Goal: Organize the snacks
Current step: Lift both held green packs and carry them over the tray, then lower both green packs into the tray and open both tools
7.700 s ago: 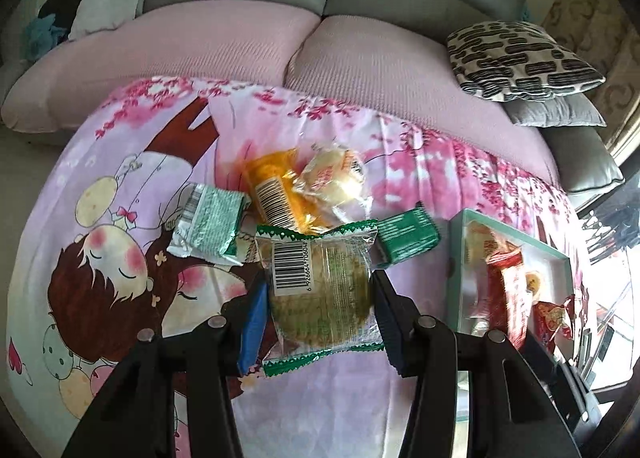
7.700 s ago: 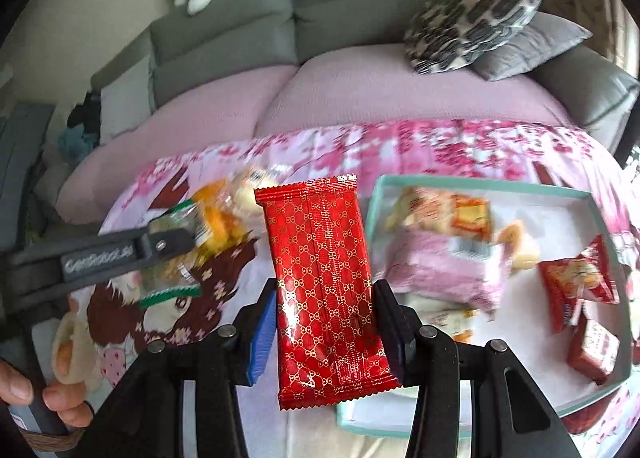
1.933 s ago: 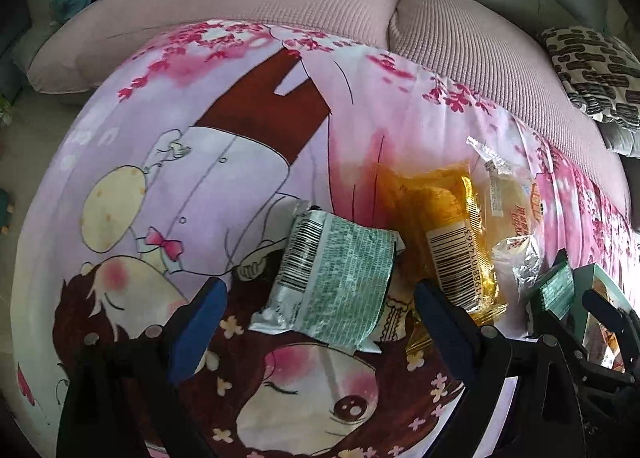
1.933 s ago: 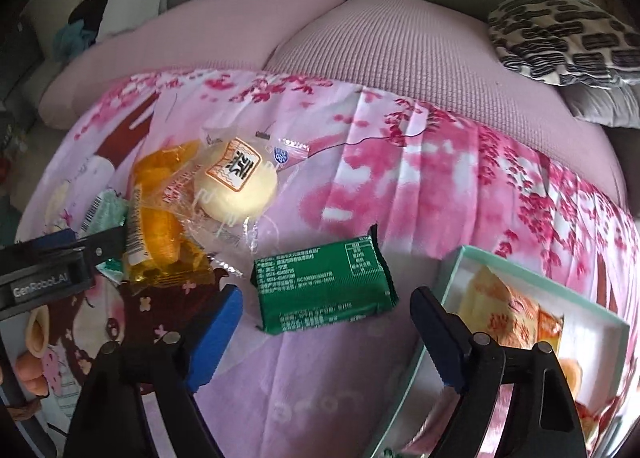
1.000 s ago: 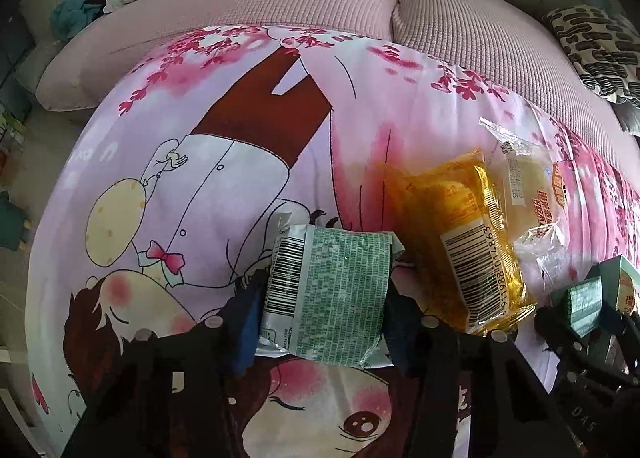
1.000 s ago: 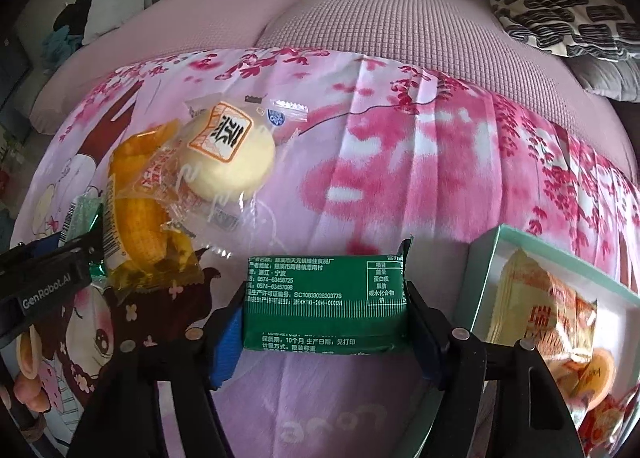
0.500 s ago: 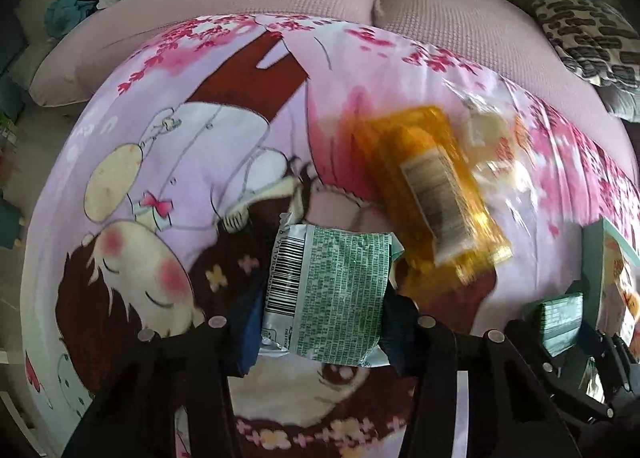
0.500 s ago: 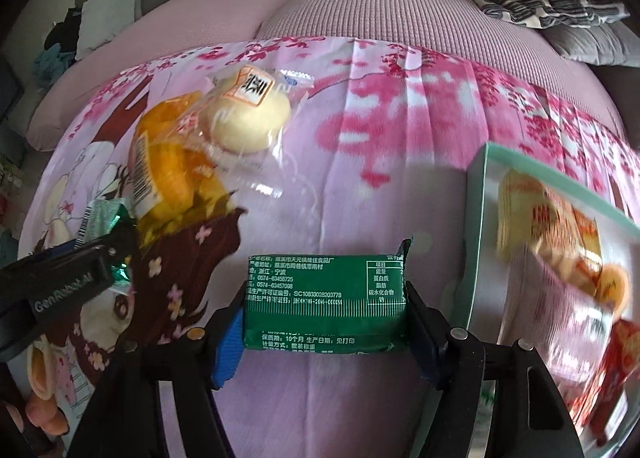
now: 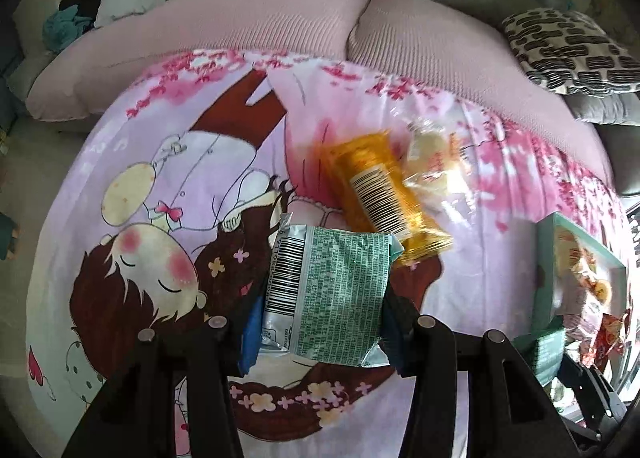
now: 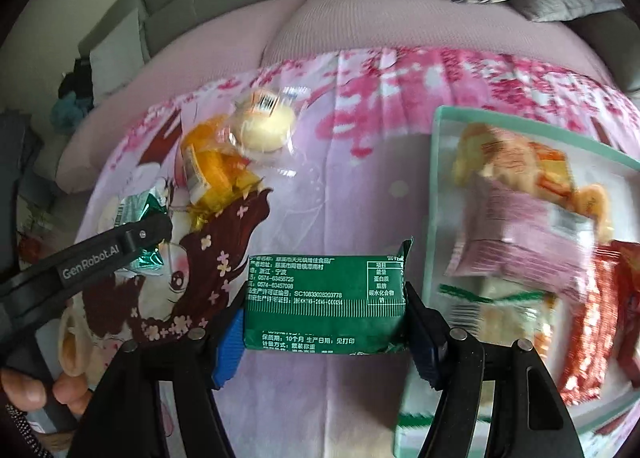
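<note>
My left gripper [image 9: 320,306] is shut on a pale green snack packet [image 9: 332,294] with a barcode, held above the cartoon-printed cloth [image 9: 168,193]. In the right wrist view my right gripper [image 10: 324,318] is shut on a dark green snack bar [image 10: 326,298], just left of the teal-rimmed box [image 10: 434,185]. The left gripper's arm [image 10: 92,254] shows there too, with the pale green packet [image 10: 140,209] in it. On the cloth lie an orange packet [image 9: 380,193] and a clear-wrapped round bun [image 9: 436,157]. The box holds several snacks, among them a pink packet [image 10: 520,234] and a red one [image 10: 588,322].
A pink-covered sofa seat [image 9: 248,33] runs behind the cloth, with a patterned cushion [image 9: 572,53] at the right. The box's rim [image 9: 544,258] shows at the right edge of the left wrist view. A person's fingers [image 10: 24,390] hold the left gripper's handle.
Both grippers rose from the cloth with their packets. The right one carried the dark green bar to the right, up to the box's left rim. The orange packet and bun stayed.
</note>
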Available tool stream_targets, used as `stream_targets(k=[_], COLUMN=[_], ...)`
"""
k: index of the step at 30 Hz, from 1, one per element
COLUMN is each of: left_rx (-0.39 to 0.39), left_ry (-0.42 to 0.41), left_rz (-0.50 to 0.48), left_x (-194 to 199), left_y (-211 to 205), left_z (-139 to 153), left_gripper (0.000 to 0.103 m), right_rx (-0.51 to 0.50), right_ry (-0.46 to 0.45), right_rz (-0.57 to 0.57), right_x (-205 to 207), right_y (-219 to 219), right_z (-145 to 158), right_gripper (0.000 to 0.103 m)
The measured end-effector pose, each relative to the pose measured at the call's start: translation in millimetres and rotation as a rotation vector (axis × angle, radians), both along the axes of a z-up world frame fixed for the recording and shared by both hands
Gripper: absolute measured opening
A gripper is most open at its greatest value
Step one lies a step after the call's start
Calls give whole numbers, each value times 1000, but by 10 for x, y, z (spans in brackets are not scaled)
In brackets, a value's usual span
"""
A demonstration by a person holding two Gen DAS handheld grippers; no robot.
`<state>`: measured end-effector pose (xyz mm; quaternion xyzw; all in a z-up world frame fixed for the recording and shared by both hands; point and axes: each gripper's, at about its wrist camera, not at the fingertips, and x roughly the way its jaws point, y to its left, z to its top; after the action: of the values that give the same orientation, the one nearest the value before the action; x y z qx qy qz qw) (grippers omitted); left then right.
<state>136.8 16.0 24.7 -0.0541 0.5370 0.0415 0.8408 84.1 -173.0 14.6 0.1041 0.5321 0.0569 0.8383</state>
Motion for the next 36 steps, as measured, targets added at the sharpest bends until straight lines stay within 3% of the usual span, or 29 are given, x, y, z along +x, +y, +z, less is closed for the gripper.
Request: stream_targets(k=[9,25,31,36], left_rx=[8,54,14,16], left_ry=[-53,-45,-26,-21], left_rz=[-68,-216,-276,-310], left_x=[-54,-105,-107,-70], left_y=[-252,-1015,-1403,-1704], left_z=[168,182,170,184], left_gripper=[51,51,51,51], right_rx=[-1,34,46,36], right_ry=[-109,-113,-109,-162], right_rz=[-78,-331,-420,-482], right_x=[-102,-200,-266,-322], right_y=[-362,-1346,-1691,-2006], right_z=[423,427,395,437], right_gripper=[71,71,71,71])
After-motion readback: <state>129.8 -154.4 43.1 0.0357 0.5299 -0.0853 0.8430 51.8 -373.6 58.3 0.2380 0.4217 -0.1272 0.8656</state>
